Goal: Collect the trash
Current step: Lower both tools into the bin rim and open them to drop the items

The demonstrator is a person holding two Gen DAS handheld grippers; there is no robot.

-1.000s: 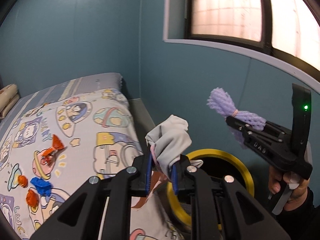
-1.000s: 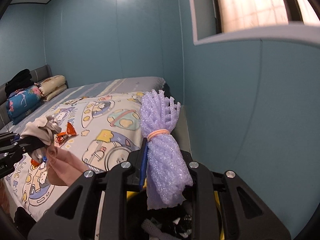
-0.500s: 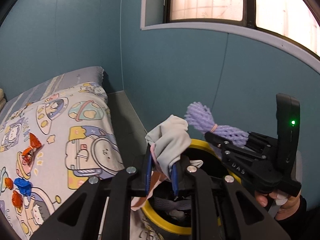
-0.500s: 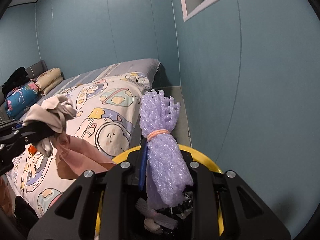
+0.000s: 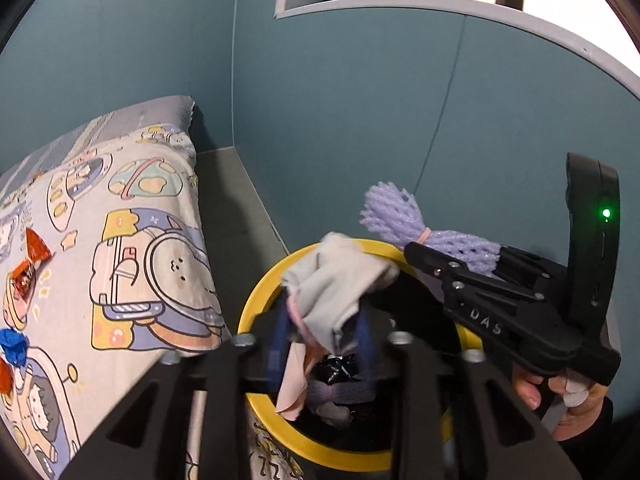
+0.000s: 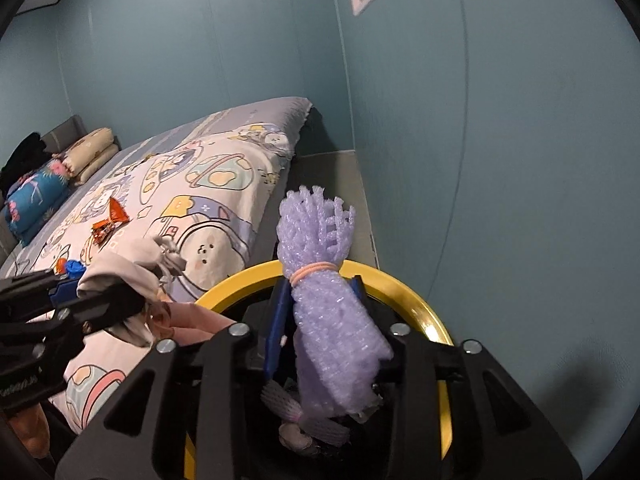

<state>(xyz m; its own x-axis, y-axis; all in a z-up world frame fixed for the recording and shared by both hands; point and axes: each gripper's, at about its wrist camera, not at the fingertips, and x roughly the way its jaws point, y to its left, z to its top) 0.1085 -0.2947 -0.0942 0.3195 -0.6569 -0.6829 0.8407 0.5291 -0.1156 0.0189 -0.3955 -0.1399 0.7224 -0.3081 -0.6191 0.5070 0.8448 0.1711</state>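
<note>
The left gripper (image 5: 322, 330) is clamped on a crumpled wad of pale grey and pink cloth (image 5: 336, 292), its blue-padded fingers (image 5: 280, 332) pressing the bundle from both sides while a pink strip hangs down from it. The wad sits directly above the opening of the round bin with a yellow rim (image 5: 260, 300), which stands on the floor just beside the bed and near the blue-green wall (image 5: 360, 100). The right gripper (image 6: 320, 320) grips a lilac foam-net sleeve bunched with a pink rubber band (image 6: 328, 312), holding it upright over the same yellow-rimmed bin (image 6: 416, 300); from the left wrist camera this net (image 5: 420, 232) pokes out beyond the black body of the right gripper (image 5: 460, 256), above the far edge of the bin. Inside the bin lie more scraps, including another lilac net and something dark and shiny, though they are partly hidden by the fingers. On the cartoon-printed bedspread (image 5: 140, 260) lie an orange foil wrapper (image 5: 30, 260) and a crumpled blue wrapper (image 5: 14, 346), well apart from the bin. At the head of the bed rest a beige folded pillow (image 6: 90, 152) and a blue floral cushion (image 6: 34, 200).
</note>
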